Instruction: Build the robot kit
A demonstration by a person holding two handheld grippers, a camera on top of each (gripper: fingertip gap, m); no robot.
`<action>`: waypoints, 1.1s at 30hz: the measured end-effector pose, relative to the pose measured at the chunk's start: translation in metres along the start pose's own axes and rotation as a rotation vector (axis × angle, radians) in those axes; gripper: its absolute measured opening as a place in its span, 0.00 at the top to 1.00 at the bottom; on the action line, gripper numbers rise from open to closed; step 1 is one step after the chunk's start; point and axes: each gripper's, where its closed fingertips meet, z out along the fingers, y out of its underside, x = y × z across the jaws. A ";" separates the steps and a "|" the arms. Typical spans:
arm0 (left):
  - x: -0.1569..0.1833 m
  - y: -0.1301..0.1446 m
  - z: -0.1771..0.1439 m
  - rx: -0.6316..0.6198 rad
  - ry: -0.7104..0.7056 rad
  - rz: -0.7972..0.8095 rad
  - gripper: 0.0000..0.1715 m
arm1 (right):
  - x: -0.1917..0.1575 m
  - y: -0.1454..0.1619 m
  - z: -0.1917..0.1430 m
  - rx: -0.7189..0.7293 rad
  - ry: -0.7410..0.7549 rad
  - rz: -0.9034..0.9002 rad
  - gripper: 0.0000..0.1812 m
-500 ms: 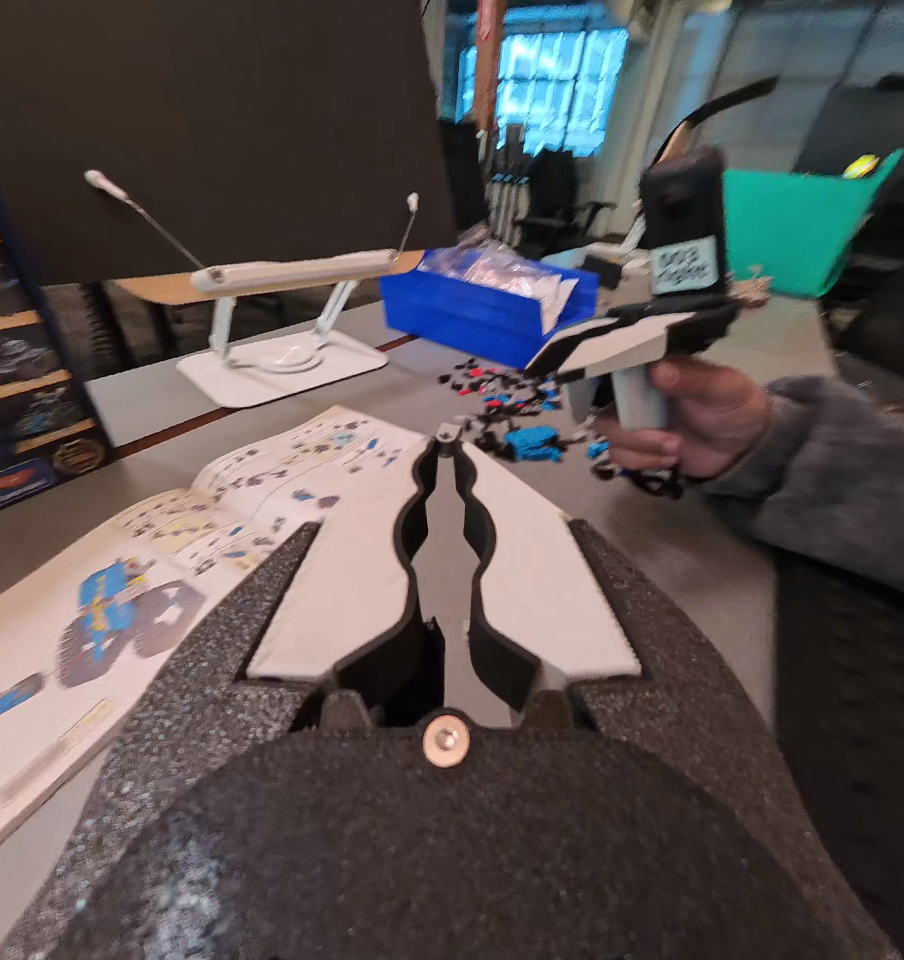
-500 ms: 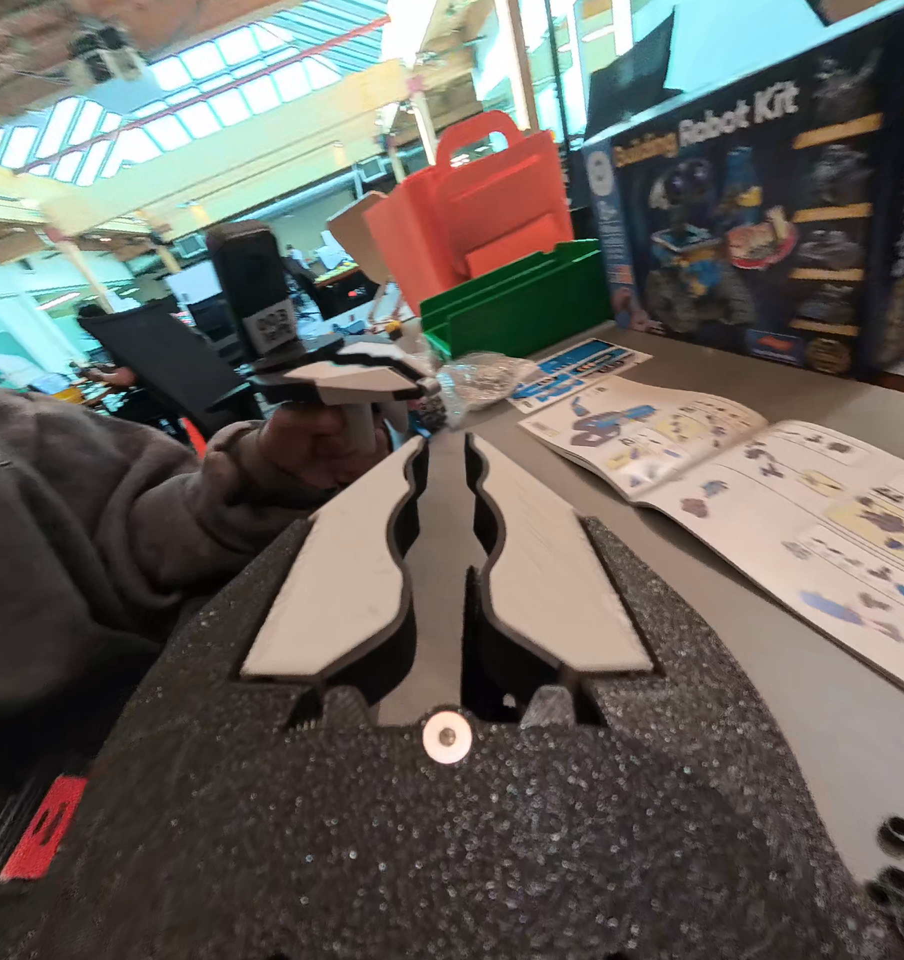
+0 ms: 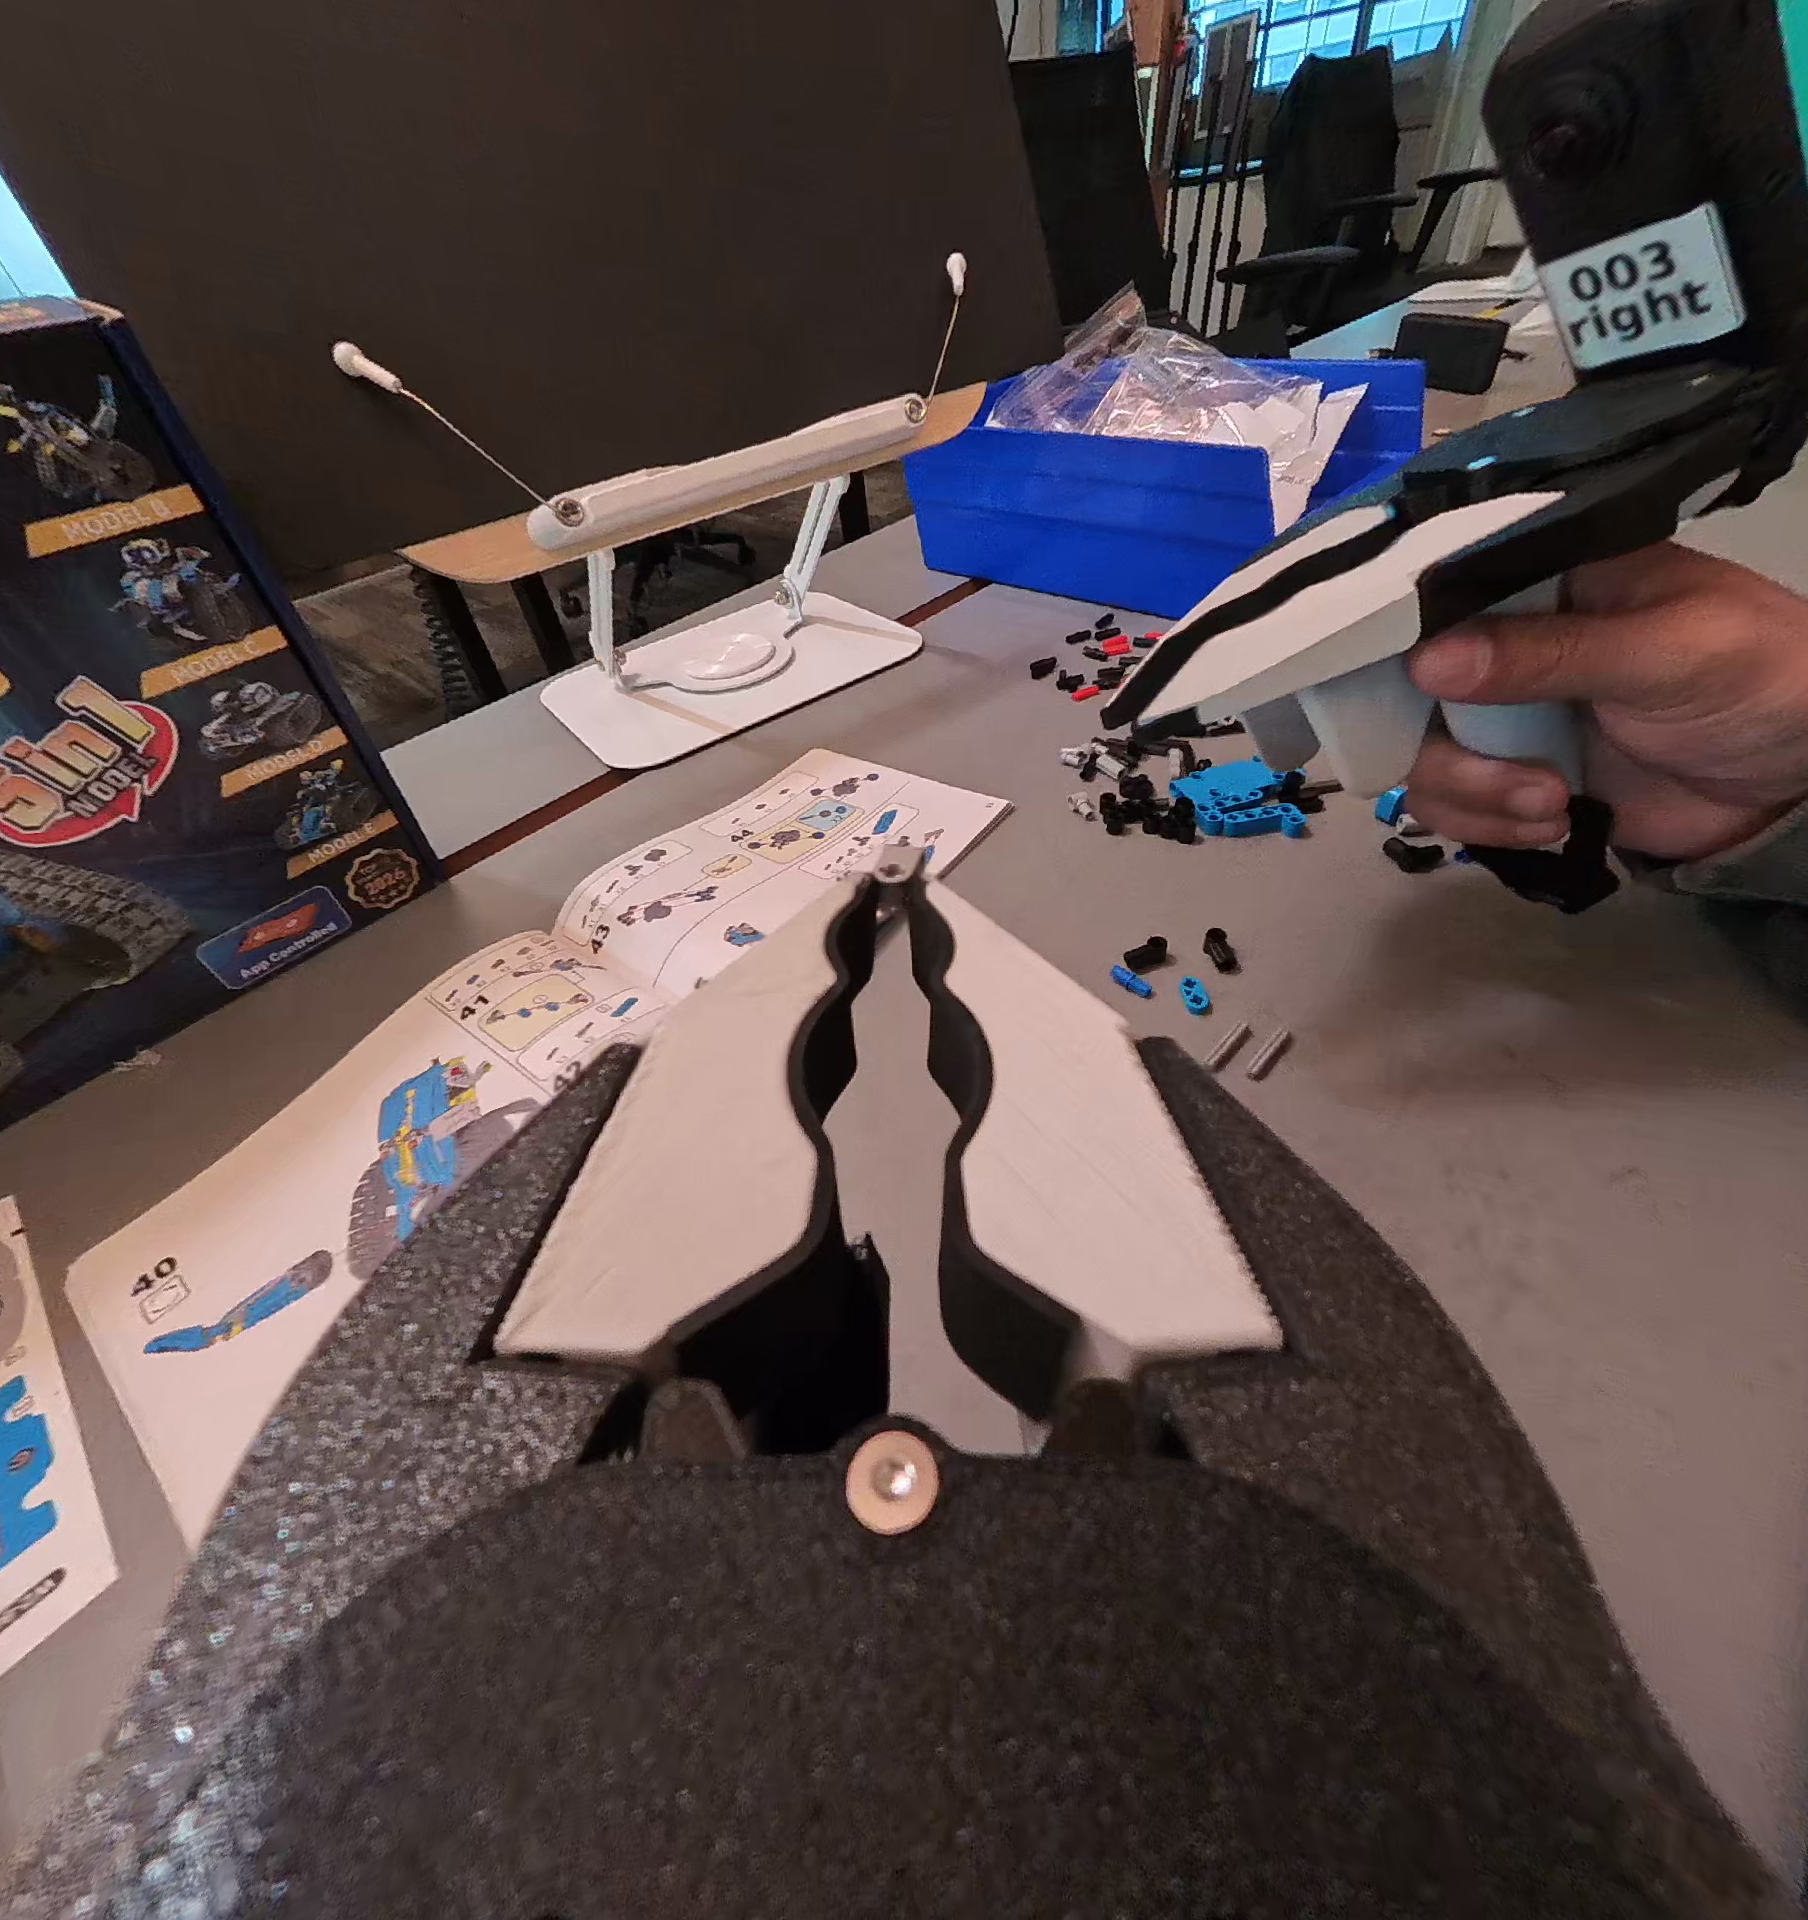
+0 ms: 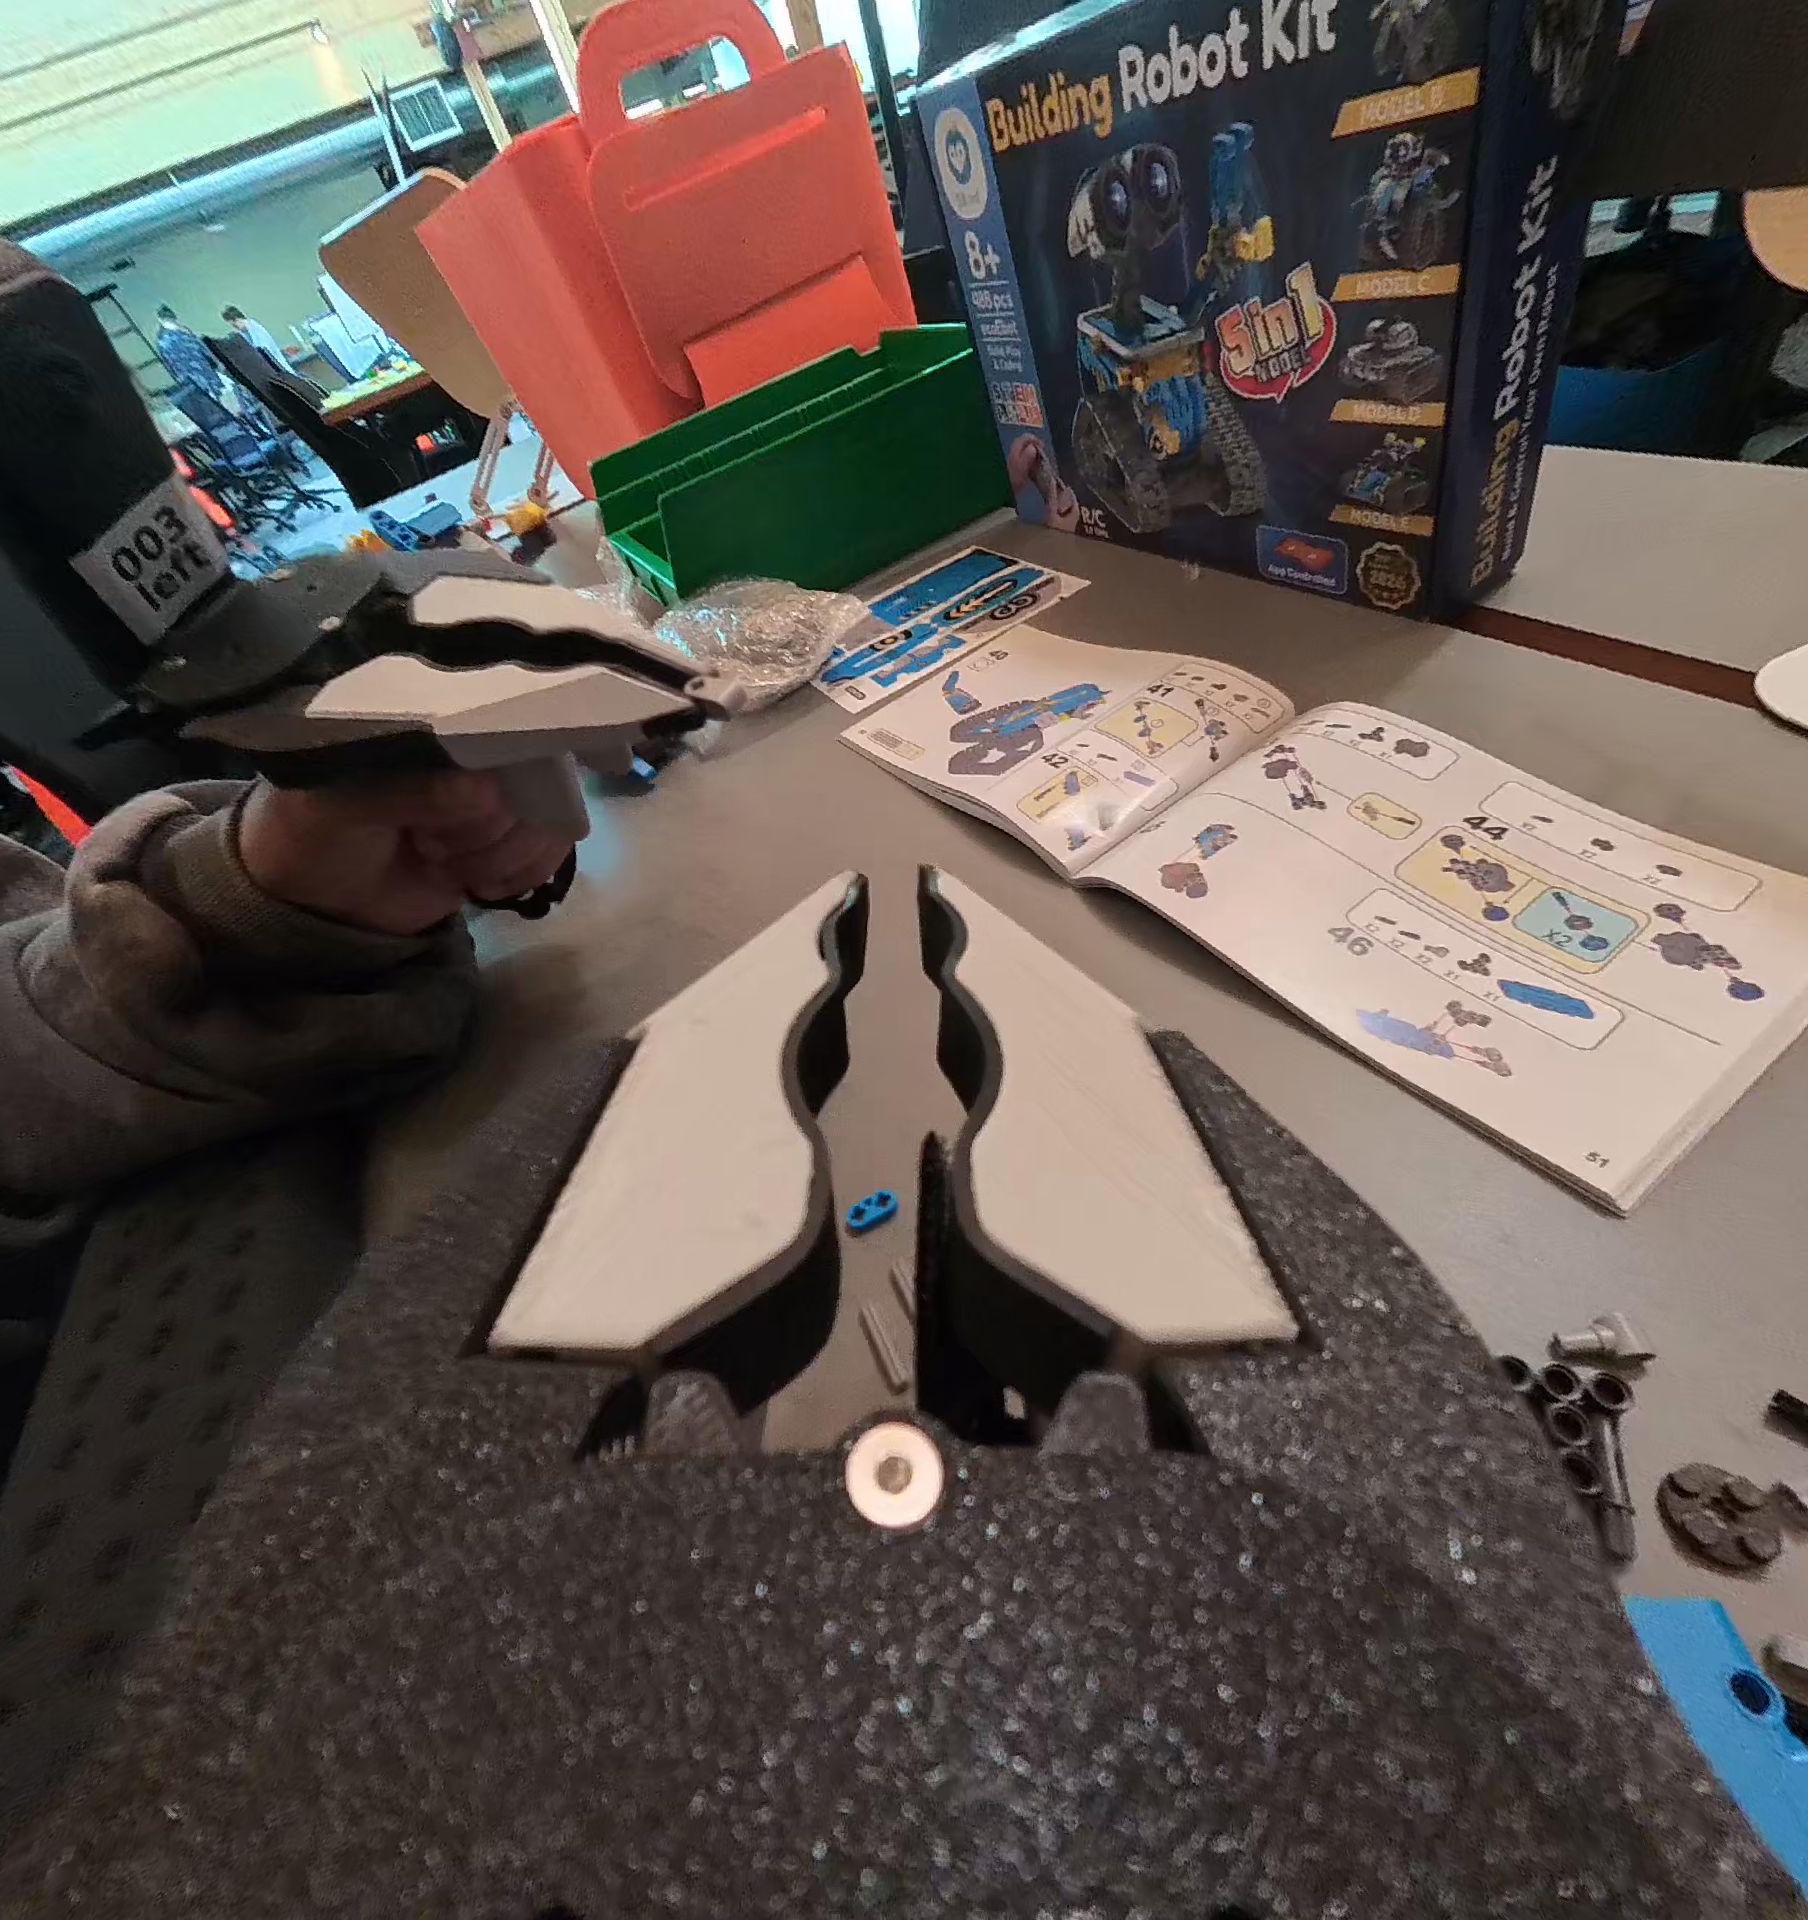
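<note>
My left gripper (image 3: 893, 883) is shut on a small grey piece (image 3: 895, 864) at its tips, held above an open instruction booklet (image 3: 775, 831). It also shows in the right wrist view (image 4: 718, 694), held in a hand with a grey sleeve. My right gripper (image 4: 892, 883) is open by a narrow gap with nothing between its fingers. It hovers over a small blue piece (image 4: 871, 1210) and two grey pins (image 4: 882, 1340) on the grey table. In the left wrist view the right gripper (image 3: 1123, 717) hangs over a pile of black, red and blue parts (image 3: 1139, 810).
A robot kit box (image 4: 1243, 312) stands behind the booklet (image 4: 1399, 935). A blue bin (image 3: 1139, 509) with bags and a white stand (image 3: 734, 665) are at the back. A green tray (image 4: 806, 488), an orange carrier (image 4: 671, 260), a sticker sheet (image 4: 941, 623) and loose dark parts (image 4: 1586, 1392) lie around. My right fingertips sit around 9 cm from my left ones.
Both views have tilted down toward the table. The right gripper now sits nearer and higher in the left view; the blue piece and grey pins now show beneath the right gripper.
</note>
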 end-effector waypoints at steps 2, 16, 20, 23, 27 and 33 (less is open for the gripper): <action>0.000 0.003 0.002 -0.011 0.010 -0.032 0.97 | 0.005 0.000 -0.001 -0.002 0.045 -0.026 0.94; 0.000 0.009 0.004 -0.030 0.041 -0.115 0.97 | 0.038 0.043 -0.018 -0.314 0.138 -0.118 0.90; 0.005 0.010 0.005 -0.042 0.051 -0.078 0.97 | 0.026 0.091 -0.008 -0.553 0.072 -0.187 0.90; 0.006 0.012 0.007 -0.055 0.049 -0.070 0.97 | 0.027 0.103 -0.005 -0.614 0.098 -0.241 0.91; 0.005 0.013 0.007 -0.061 0.048 -0.080 0.97 | 0.031 0.105 -0.001 -0.624 0.127 -0.227 0.91; 0.008 0.014 0.008 -0.068 0.059 -0.074 0.97 | 0.040 0.110 0.001 -0.636 0.166 -0.191 0.91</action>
